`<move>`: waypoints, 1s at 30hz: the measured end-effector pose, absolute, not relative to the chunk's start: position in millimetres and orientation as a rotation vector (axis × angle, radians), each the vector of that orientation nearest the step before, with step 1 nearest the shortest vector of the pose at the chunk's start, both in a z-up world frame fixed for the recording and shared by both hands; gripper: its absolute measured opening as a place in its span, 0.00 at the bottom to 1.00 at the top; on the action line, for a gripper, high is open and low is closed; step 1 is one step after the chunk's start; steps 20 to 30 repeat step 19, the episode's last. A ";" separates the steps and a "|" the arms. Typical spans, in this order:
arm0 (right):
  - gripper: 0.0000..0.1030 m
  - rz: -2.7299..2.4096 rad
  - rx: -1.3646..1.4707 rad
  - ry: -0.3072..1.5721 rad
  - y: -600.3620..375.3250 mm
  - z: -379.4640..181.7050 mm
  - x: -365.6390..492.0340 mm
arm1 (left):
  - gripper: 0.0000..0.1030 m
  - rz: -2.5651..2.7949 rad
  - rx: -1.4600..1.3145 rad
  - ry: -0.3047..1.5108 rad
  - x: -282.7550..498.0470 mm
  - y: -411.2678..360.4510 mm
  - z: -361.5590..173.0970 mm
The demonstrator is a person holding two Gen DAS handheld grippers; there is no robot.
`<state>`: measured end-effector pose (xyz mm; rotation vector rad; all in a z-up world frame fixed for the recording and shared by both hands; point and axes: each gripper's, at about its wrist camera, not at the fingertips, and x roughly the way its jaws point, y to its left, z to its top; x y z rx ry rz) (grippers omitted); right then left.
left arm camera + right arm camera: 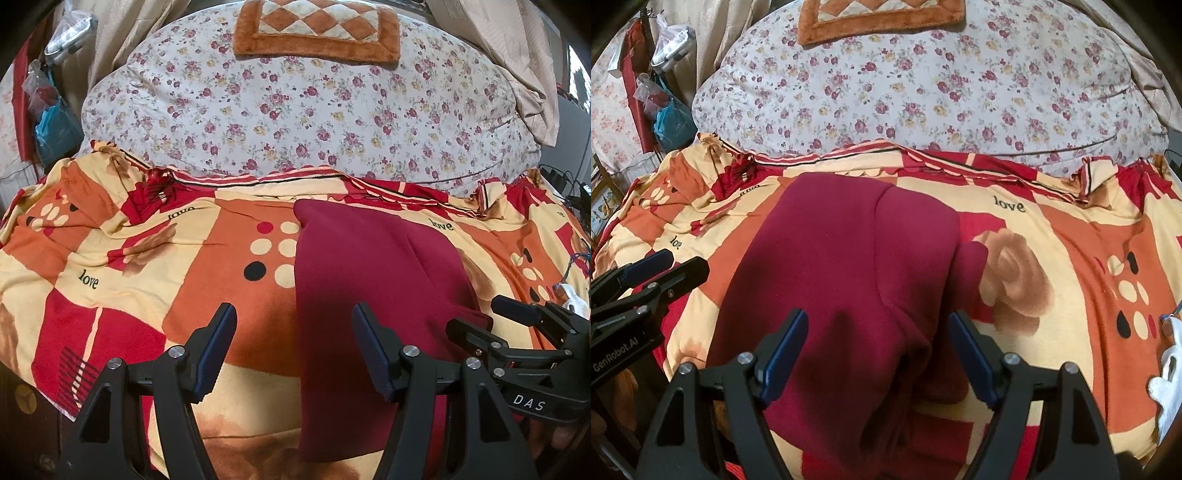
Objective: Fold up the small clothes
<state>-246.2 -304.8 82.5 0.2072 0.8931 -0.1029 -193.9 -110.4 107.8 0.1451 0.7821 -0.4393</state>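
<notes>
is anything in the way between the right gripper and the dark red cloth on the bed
Nothing visible is. The right gripper hangs with open jaws right over the near end of the folded dark red fabric garment, which lies on the orange, red and cream patterned bedsheet. The left gripper is off to the side.

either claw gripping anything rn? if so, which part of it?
Nothing held. Left claw and right claw both stand open over the maroon garment, pads clear of the cloth.

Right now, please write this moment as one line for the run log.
left hand-held gripper: open, empty | right hand-held gripper: open, empty | maroon garment: flat on patterned bedsheet, lengthwise fold visible
</notes>
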 end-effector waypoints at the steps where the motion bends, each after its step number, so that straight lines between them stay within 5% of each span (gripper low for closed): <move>1: 0.79 -0.103 0.207 0.895 -303.6 81.1 -246.8 | 0.43 -0.439 0.145 0.782 -193.8 -110.5 107.6; 30: 0.79 -0.089 0.211 0.916 -304.2 72.7 -240.4 | 0.43 -0.480 0.111 0.819 -179.0 -107.2 97.5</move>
